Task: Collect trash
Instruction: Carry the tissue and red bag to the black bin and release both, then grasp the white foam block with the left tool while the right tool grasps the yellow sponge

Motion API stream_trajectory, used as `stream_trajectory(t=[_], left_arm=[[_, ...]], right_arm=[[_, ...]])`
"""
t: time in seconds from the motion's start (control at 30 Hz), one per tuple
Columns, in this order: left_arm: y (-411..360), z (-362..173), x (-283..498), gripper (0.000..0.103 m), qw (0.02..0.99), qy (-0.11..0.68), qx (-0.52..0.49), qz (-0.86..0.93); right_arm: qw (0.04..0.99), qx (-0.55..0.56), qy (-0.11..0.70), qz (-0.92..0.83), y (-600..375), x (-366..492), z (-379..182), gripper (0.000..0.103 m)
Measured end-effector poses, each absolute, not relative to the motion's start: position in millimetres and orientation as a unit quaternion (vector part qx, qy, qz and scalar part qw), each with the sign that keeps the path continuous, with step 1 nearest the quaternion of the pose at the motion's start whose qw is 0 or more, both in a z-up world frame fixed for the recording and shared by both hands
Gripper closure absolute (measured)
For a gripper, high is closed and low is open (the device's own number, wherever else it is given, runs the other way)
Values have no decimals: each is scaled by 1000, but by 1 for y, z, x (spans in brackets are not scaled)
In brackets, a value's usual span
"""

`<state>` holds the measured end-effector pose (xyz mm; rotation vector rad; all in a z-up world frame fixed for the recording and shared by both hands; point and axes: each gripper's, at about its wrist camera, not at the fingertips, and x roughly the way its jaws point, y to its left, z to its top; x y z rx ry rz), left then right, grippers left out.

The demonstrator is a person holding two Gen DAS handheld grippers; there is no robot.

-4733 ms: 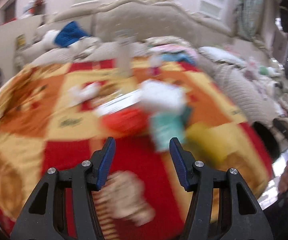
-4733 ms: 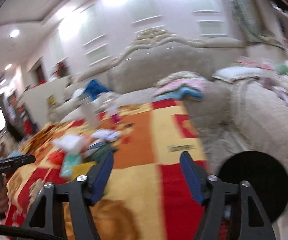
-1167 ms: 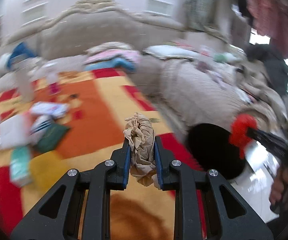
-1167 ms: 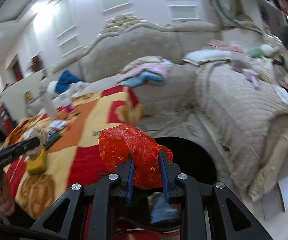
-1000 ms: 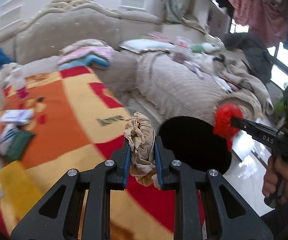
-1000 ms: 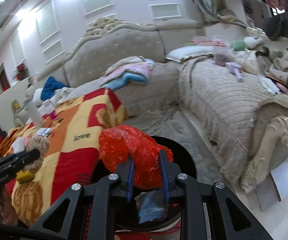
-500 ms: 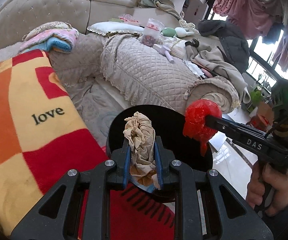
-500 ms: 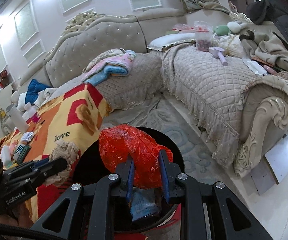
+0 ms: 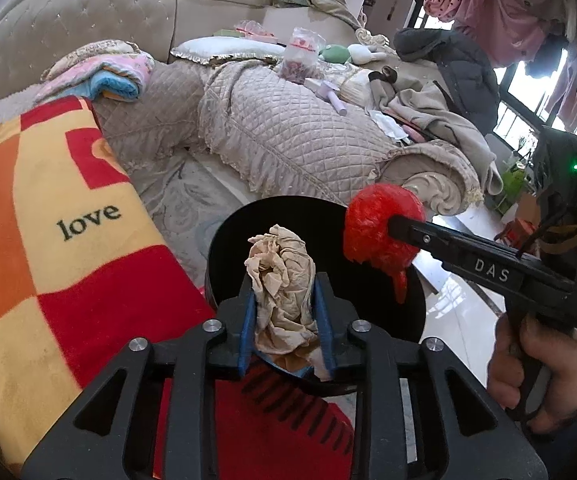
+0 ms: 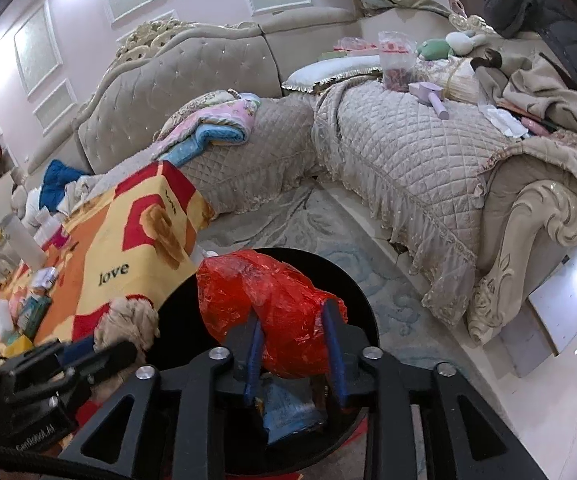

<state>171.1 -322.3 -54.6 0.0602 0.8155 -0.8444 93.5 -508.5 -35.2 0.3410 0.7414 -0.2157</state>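
Left wrist view: the left gripper (image 9: pixel 284 320), jaws opening, has one crumpled beige paper wad (image 9: pixel 282 280) between its pads above the round black bin (image 9: pixel 224 252) at centre frame; a hand (image 9: pixel 536 372) at lower right carries the right gripper (image 9: pixel 388 236). Right wrist view alone shows a blue item (image 10: pixel 288 412) inside the bin and the right gripper's opening jaws flanking one red crinkled plastic bag (image 10: pixel 264 304), lower centre. One chequered red, orange and yellow blanket (image 9: pixel 48 240) lies left.

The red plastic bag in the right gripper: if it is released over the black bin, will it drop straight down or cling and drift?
The red plastic bag looks thin and crumpled, so probably very light; it may fall slowly. Its film bulges around the right gripper, whose jaws are opening, so it could cling to a pad. The black bin lies directly below, so it likely lands inside.
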Motion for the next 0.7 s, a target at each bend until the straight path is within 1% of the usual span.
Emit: stream_trajectory(t=[0.03, 0.07, 0.13, 0.17, 0.23, 0.3, 0.53, 0.7], left_arm=[[-322, -55, 171, 69, 833, 384, 29, -397], [-321, -54, 170, 59, 833, 384, 27, -398], [-318, -53, 170, 49, 834, 382, 22, -398], [-317, -52, 169, 46, 837, 379, 21, -394], [-315, -52, 170, 46, 838, 381, 18, -391], [-311, -52, 173, 46, 839, 384, 11, -385], [-288, -45, 172, 46, 853, 377, -10, -360], [-244, -28, 165, 46, 878, 357, -26, -318]], right_arm=[[912, 172, 358, -104, -509, 93, -35, 74], [911, 177, 357, -103, -510, 93, -35, 73], [912, 177, 356, -105, -509, 93, -34, 73], [912, 176, 355, -105, -508, 93, -33, 71], [914, 175, 352, -103, -506, 93, -32, 68], [918, 169, 342, -106, -503, 92, -28, 58], [929, 154, 318, -111, -492, 92, -18, 58], [939, 147, 292, -104, -476, 91, -6, 58]])
